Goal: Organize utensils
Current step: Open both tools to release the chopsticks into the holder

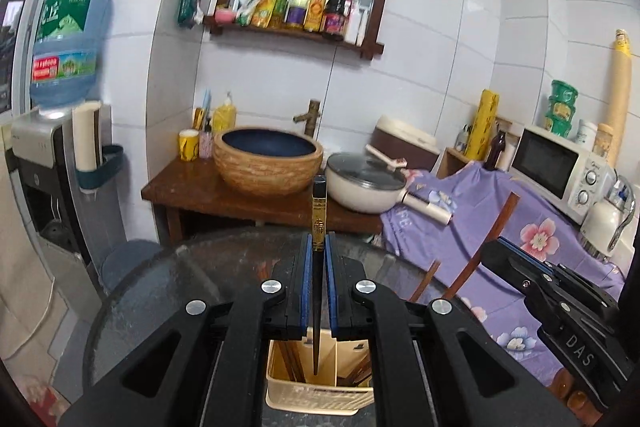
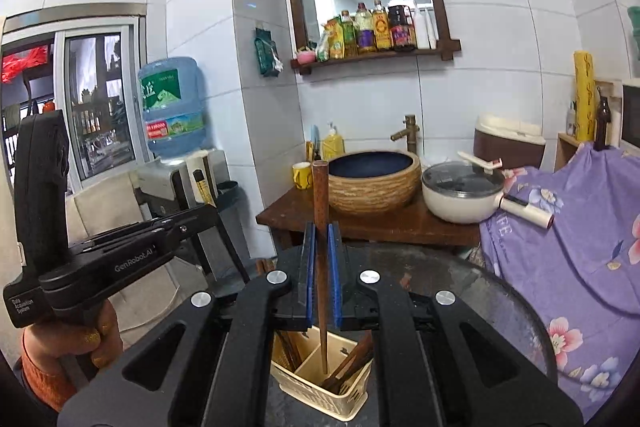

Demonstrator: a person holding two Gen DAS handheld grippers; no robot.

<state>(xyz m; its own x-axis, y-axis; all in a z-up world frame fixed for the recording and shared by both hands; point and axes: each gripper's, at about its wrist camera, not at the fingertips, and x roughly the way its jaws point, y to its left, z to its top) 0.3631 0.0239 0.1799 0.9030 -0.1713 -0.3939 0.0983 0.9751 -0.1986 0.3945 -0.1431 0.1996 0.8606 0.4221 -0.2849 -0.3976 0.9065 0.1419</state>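
Both grippers hang over a cream slotted utensil basket (image 1: 320, 393) on the round glass table (image 1: 168, 291), each poised to drop in a chopstick. The left gripper (image 1: 319, 247) is clamped on a black chopstick with gold lettering (image 1: 319, 223), its tip inside the basket's left compartment; the right gripper (image 2: 321, 239) pinches a brown wooden chopstick (image 2: 321, 195) whose tip reaches into the middle compartment. Several brown sticks already lean in the compartments, so sorting looks well along, with these two left to release. The basket stands near the table's near edge, with open room above it but the two tools close together.
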